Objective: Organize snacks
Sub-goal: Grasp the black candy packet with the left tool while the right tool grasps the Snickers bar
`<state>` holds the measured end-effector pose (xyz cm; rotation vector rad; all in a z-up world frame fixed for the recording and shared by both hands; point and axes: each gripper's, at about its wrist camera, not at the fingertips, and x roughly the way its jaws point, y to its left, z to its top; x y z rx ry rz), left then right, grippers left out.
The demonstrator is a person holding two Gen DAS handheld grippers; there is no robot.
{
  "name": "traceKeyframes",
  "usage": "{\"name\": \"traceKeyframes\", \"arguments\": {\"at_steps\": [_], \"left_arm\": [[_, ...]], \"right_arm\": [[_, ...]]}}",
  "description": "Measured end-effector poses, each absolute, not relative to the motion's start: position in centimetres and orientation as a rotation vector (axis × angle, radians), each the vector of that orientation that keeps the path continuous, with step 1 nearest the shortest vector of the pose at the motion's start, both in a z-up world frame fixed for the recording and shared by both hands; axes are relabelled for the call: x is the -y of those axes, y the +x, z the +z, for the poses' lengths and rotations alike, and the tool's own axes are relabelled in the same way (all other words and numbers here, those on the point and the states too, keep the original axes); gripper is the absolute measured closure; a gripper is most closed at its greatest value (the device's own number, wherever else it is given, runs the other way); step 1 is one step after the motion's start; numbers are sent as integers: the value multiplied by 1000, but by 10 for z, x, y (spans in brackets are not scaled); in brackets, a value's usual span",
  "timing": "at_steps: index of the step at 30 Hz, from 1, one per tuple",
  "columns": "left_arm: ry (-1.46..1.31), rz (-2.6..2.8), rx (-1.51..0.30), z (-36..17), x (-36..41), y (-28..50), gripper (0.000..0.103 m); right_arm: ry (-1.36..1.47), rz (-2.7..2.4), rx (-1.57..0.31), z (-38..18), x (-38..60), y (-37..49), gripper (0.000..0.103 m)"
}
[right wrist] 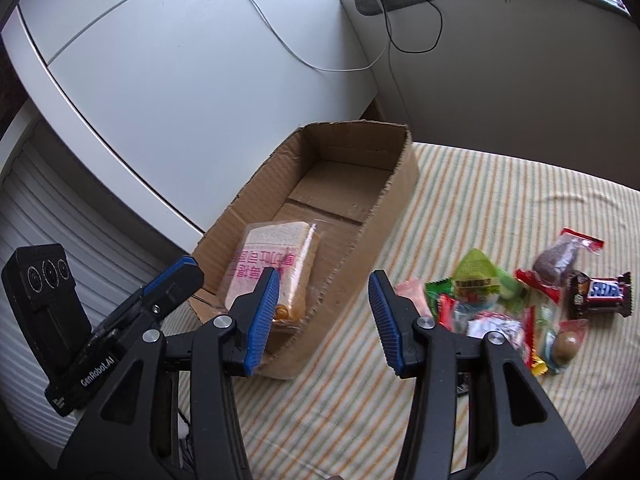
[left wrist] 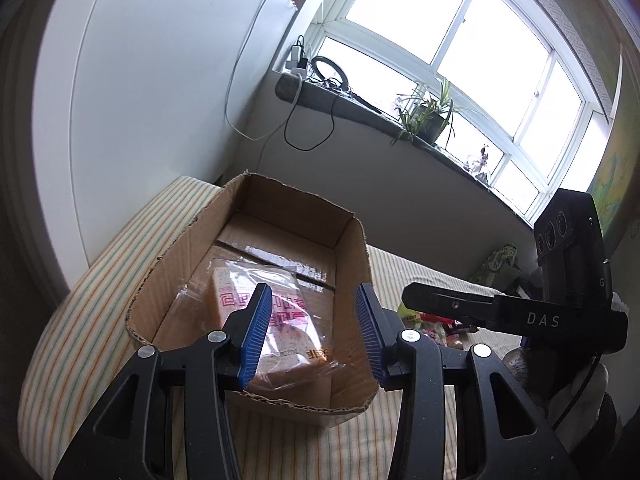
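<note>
An open cardboard box (left wrist: 352, 248) (right wrist: 404, 184) stands on the striped cloth. A clear-wrapped bread pack with pink print (left wrist: 276, 320) (right wrist: 276, 264) lies flat in its near end. My left gripper (left wrist: 314, 334) is open and empty, hovering above the box's near end over the bread. My right gripper (right wrist: 324, 316) is open and empty, just above the box's near right wall. A pile of loose snacks (right wrist: 492, 312) lies to its right, with a Snickers bar (right wrist: 600, 292), a green packet (right wrist: 478, 276) and a brown wrapped cake (right wrist: 560, 260).
The striped cloth (right wrist: 500, 208) covers the surface. White cabinet doors (right wrist: 192, 80) stand behind the box. A windowsill with cables and potted plants (left wrist: 424, 116) runs along the back. The right gripper's body (left wrist: 560, 300) shows in the left view, the left one's (right wrist: 80, 328) in the right.
</note>
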<state>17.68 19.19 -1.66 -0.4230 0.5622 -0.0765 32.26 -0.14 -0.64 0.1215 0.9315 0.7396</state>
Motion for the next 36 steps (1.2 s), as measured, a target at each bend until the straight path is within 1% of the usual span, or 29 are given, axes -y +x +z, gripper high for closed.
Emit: {"name": "traceKeyframes", "arguments": {"at_steps": [6, 9, 11, 12, 15, 16, 18, 24, 28, 31, 32, 36], "left_arm": [[-393, -134, -570, -12, -169, 179, 62], [-383, -162, -585, -13, -157, 182, 62], [-380, -186, -595, -14, -149, 183, 61], [-377, -199, -601, -14, -144, 184, 59], [-361, -243, -625, -17, -127, 186, 59], [-357, -259, -634, -18, -121, 187, 57], [-350, -285, -656, -21, -108, 189, 53], [-298, -337, -738, -39, -70, 198, 53], [-285, -358, -807, -56, -53, 207, 53], [-280, -353, -852, -67, -45, 214, 53], [-285, -352, -863, -70, -43, 216, 53], [-257, -315, -880, -74, -40, 225, 53]], "right_arm": [[117, 628, -903, -13, 60, 307, 53], [80, 564, -884, -18, 83, 297, 44], [31, 519, -865, -21, 95, 288, 37], [3, 500, -857, -22, 100, 283, 36], [-62, 450, -847, -29, 108, 271, 31], [-78, 447, -850, -31, 110, 267, 29], [-109, 435, -858, -38, 112, 260, 29], [-169, 417, -879, -59, 111, 240, 29], [-150, 420, -891, -69, 112, 240, 30], [-123, 428, -909, -77, 115, 242, 38], [-116, 430, -916, -79, 115, 243, 42], [-102, 432, -934, -86, 116, 247, 47]]}}
